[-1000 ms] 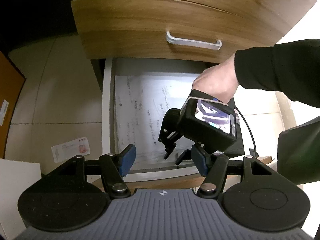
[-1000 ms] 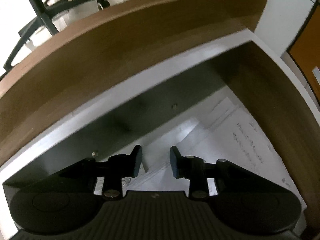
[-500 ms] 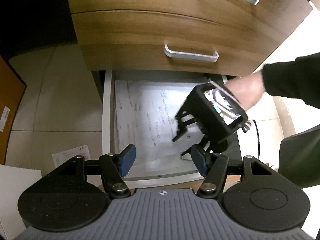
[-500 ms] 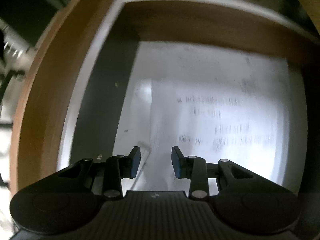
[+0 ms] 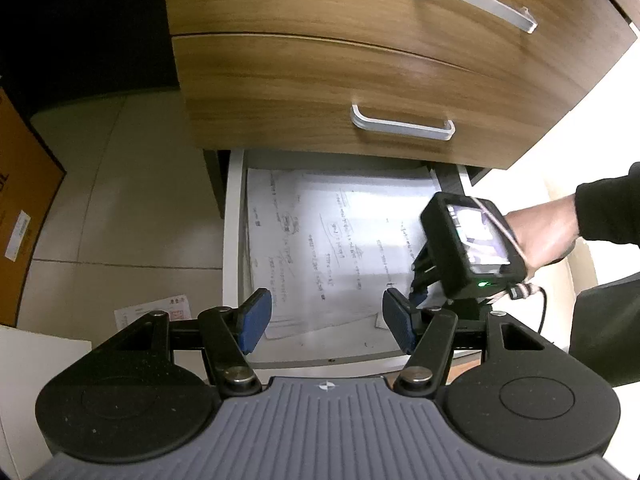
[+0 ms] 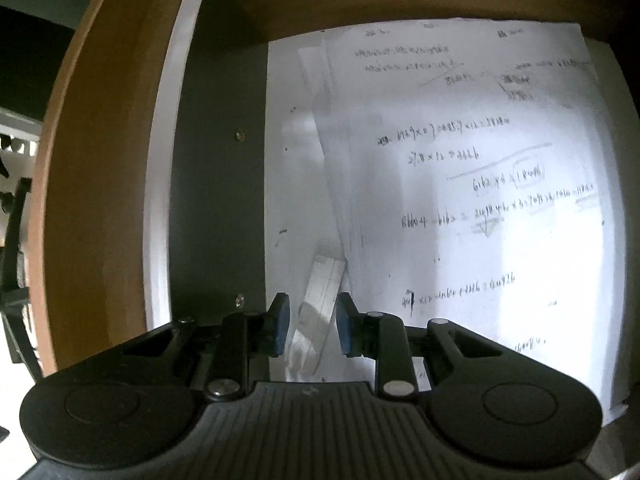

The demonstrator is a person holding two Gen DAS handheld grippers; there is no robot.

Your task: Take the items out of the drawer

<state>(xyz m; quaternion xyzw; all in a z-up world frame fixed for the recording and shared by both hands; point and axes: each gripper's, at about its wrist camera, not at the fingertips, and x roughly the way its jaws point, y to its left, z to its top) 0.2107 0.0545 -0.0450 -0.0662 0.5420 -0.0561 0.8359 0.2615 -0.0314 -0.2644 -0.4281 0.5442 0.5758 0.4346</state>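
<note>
Drawer (image 5: 234, 240) pulled out, papers (image 5: 340, 248) still flat inside; nothing removed yet. Right gripper (image 6: 308, 326) closing over small slip (image 6: 320, 300), seemingly not yet pinched. Left gripper (image 5: 326, 320) half open, empty, above drawer front.

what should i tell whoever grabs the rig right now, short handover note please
Left claw: open, empty, hovering over the front of the open bottom drawer.
Right claw: inside the drawer, pointing down, jaws closing around a small clear ruler-like strip; the pads do not press on it yet.
Things: a stack of handwritten papers lies flat in the drawer; the strip lies beside the stack's edge, partly tucked under it.
Done: drawer pulled open, right claw lined up.
Left: finish the grip, lift the strip out, then take out the papers. Nothing looks removed yet.
</note>
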